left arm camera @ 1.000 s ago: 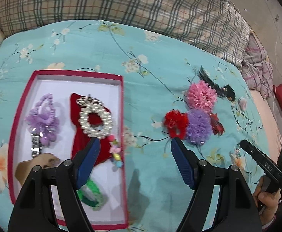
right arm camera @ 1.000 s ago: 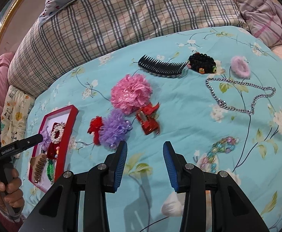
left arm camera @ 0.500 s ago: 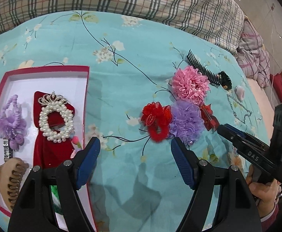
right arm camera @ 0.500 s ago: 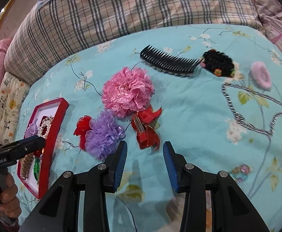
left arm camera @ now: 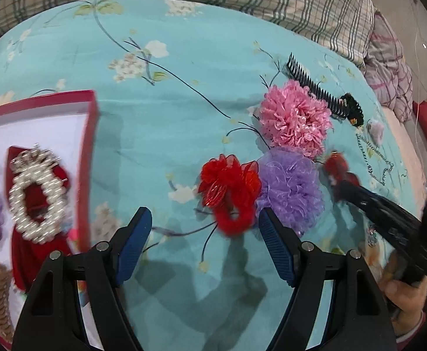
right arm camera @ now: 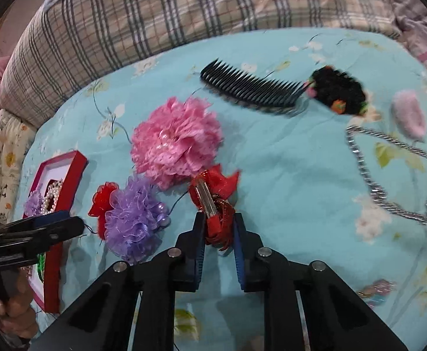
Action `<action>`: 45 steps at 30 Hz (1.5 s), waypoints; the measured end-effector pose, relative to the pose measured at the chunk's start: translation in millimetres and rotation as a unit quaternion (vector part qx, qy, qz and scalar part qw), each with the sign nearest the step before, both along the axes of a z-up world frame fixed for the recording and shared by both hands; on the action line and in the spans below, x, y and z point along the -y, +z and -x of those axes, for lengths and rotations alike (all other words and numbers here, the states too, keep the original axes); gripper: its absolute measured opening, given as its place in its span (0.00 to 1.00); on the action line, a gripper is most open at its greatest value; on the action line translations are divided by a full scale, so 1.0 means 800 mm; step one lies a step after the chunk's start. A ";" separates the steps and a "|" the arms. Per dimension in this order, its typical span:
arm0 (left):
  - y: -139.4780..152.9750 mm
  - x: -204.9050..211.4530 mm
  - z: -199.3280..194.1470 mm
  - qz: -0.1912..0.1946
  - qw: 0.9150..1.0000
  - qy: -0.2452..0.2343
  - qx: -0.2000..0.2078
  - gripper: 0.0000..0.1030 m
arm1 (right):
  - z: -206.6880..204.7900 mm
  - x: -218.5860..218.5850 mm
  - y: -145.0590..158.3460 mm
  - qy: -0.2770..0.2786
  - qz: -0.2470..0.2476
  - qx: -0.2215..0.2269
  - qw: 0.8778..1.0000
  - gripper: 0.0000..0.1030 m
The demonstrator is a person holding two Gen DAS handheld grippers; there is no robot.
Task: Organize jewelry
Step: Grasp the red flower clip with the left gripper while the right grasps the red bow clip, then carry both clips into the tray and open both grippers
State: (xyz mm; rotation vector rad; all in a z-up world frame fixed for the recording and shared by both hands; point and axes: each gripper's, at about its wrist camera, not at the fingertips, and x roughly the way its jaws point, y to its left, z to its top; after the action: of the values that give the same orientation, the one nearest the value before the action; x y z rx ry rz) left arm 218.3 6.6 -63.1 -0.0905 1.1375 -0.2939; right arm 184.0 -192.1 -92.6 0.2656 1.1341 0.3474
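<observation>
three fabric flower scrunchies [left arm camera: 295, 118], one comb [right arm camera: 248, 87]

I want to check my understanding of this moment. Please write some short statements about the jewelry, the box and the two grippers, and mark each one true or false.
1. The right gripper has its blue pads closed on the red ribbon hair clip with a metal bar. True; its jaws have just been closing.
2. The left gripper holds the red gauze flower scrunchie. False: it is open, the scrunchie lies loose on the bedspread between its fingers.
3. The white pearl bracelet lies inside the red-rimmed box. True.
4. The black plastic comb is inside the box. False: it lies on the turquoise floral bedspread.
5. The pink lace flower is next to the purple one. True.
</observation>
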 end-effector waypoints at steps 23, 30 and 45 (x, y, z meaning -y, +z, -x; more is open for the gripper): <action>0.000 -0.014 0.017 0.015 1.000 -0.008 0.016 0.07 | 0.041 0.028 0.046 -0.032 -0.034 0.027 0.999 0.16; 0.020 -0.037 0.040 0.022 0.999 0.003 0.031 0.06 | 0.058 0.012 0.053 -0.019 -0.042 0.023 0.999 0.16; 0.054 -0.090 0.096 0.017 0.997 0.039 0.060 0.06 | 0.089 -0.044 0.071 0.019 -0.055 0.022 0.998 0.16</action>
State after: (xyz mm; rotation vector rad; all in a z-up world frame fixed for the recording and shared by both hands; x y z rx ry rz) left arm 141.3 78.6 -20.1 -0.1443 1.0075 -0.2455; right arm 112.9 -156.7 -35.8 0.3325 1.0793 0.4487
